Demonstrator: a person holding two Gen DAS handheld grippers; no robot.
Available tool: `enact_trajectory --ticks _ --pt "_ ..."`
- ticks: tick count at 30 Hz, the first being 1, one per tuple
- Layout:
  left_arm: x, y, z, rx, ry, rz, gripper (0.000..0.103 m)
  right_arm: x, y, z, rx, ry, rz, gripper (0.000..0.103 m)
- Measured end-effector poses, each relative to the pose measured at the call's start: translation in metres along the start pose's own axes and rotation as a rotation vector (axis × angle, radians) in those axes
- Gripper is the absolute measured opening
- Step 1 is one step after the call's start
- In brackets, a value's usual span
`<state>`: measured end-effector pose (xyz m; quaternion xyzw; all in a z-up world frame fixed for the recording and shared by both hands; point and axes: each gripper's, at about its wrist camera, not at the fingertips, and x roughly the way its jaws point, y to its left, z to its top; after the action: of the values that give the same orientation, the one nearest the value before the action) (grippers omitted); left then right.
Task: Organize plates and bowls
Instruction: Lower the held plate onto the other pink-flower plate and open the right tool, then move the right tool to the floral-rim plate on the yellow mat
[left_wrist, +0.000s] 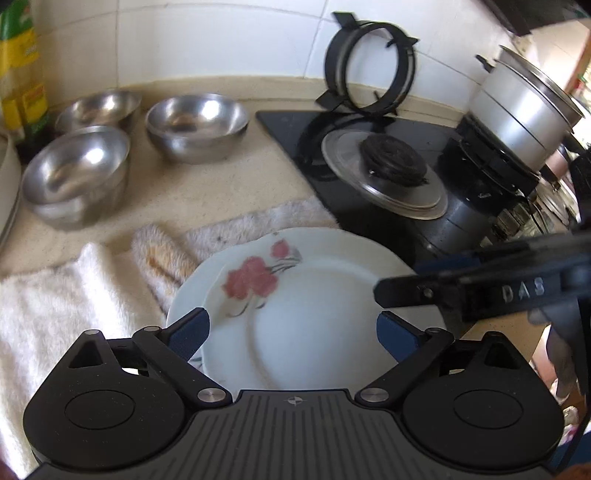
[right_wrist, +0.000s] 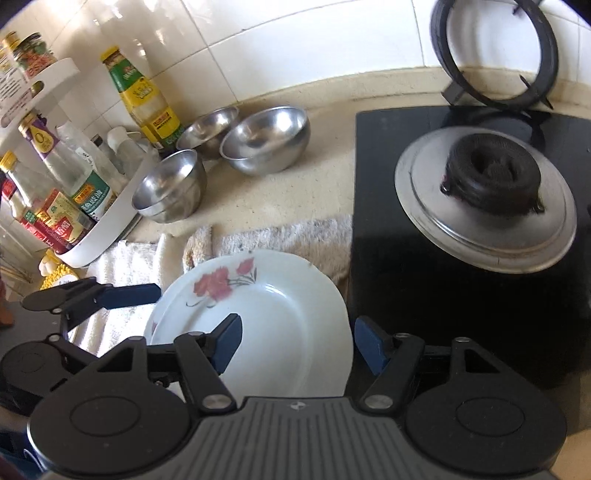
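1. Countertop (right_wrist: 295, 192) of speckled beige stone is seen below a white tiled wall (right_wrist: 277, 44); a black glass hob (right_wrist: 461, 295) is set into it on the right.
2. Three steel bowls (left_wrist: 195, 125) are grouped at the back of the counter, the nearest of them (left_wrist: 74, 173) appearing to be a nested stack.
3. A pale fluffy towel (left_wrist: 55, 295) is spread on the counter in front of the bowls, and two white plates with a red flower print (left_wrist: 295, 295) are stacked on it, just beside the hob edge.
4. A metal lid (right_wrist: 484, 206) with a black knob is laid on the hob, a black pan support (right_wrist: 495, 55) is leaned against the wall, and a steel pot (left_wrist: 524, 110) is set on the far burner.
5. Sauce bottles in a white rack (right_wrist: 103, 229) are seen at the left.
6. The left gripper (left_wrist: 293, 328) is held wide open over the near rim of the plates, nothing being gripped.
7. The right gripper (right_wrist: 295, 347) is likewise spread wide astride the plates' right edge; whether its pads touch cannot be told.
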<state>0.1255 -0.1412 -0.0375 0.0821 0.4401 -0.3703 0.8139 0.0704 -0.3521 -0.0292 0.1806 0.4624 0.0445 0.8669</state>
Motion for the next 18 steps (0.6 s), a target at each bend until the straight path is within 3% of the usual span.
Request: enact_trajectory --ticks 5,10,15,18 --pt "-0.011 0.004 -0.004 -0.005 -0.038 0.061 0.101 0.001 0.002 -0.003 -0.043 0.020 -0.028 0.070" --pt "-0.027 0.024 -0.014 -0.088 -0.047 0.122 0.102 0.009 0.002 -0.020 0.031 0.053 -0.007 0.074" --pt "-0.034 0.031 -0.020 -0.116 -0.053 0.131 0.102 0.023 0.030 -0.032 0.007 -0.062 -0.107 0.081" --pt "-0.036 0.030 -0.022 -0.111 -0.050 0.128 0.102 0.036 0.046 -0.035 -0.026 -0.085 -0.150 0.088"
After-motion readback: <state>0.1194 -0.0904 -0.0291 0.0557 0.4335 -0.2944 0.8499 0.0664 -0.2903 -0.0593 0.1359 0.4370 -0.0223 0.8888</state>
